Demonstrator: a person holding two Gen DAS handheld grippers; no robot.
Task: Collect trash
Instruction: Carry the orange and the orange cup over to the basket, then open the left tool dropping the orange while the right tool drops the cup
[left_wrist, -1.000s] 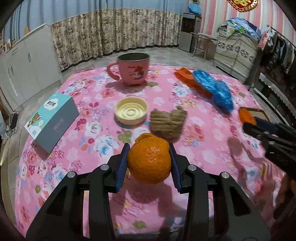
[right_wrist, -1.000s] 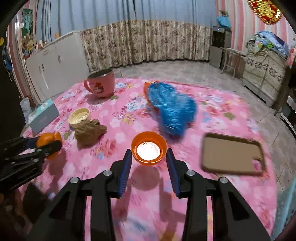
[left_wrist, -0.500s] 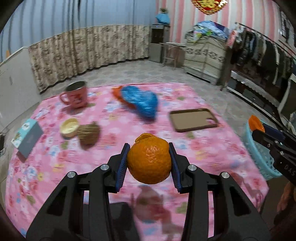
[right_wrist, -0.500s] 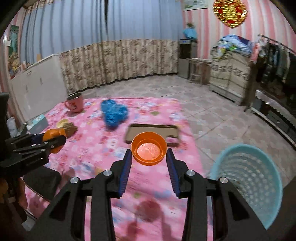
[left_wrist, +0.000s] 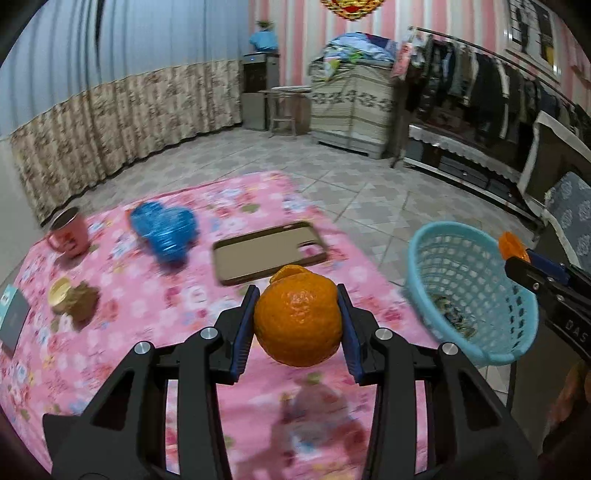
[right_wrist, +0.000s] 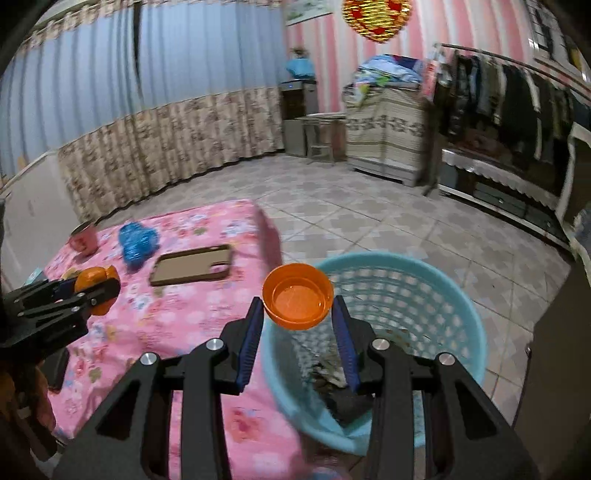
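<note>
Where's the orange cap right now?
In the right wrist view, the orange cap sits clamped in the right tongs, over the near rim of the blue basket.

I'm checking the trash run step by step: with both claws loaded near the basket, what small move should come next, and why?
Probably open the right claw to drop the small round orange plastic cap: it already hangs over the rim of the light blue perforated plastic basket. The left claw, holding the round orange tangerine, is above the pink floral tablecloth.

Motion blur smears the blue bag (left_wrist: 164, 232) and pink mug (left_wrist: 68, 236); the basket's (right_wrist: 454, 295) dark contents are unreadable; a box (left_wrist: 13, 317) is cut off at the left edge.
</note>
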